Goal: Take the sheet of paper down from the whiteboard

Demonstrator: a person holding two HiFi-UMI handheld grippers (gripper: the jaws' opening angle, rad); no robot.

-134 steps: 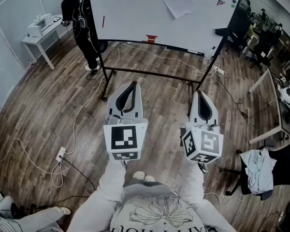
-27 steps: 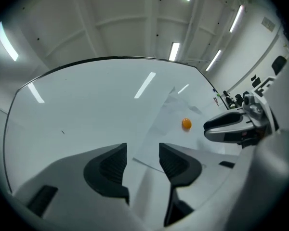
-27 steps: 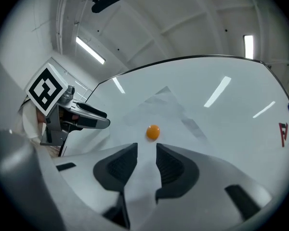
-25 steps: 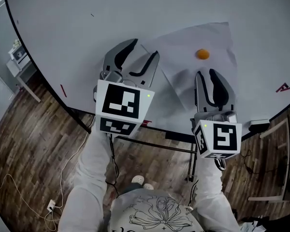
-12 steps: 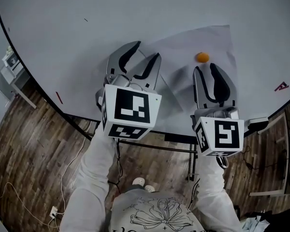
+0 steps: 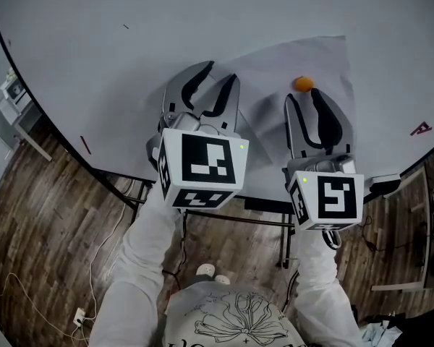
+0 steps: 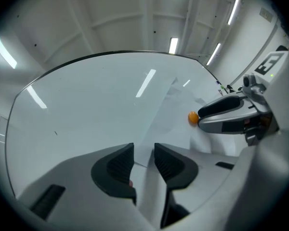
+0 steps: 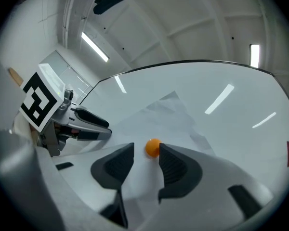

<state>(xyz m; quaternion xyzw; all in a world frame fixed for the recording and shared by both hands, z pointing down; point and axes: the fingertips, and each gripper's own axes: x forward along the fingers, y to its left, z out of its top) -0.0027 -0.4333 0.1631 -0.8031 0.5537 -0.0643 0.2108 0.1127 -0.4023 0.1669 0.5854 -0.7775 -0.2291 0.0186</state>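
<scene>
Against the whiteboard (image 6: 116,42), the left tongs (image 6: 217,76) stood spread, having just been closing, astride the left edge of the sheet of paper (image 6: 282,58) without pinching it. To their right, the right tongs (image 6: 302,101), spread and just opening wider, framed the orange magnet (image 6: 302,83) at their tips; the tilted sheet lay on the board under it.

Left gripper (image 6: 218,74), held forward, jaws apart, just narrowing; right gripper (image 6: 302,100) alongside, jaws apart, just widening; neither clamps anything.
</scene>
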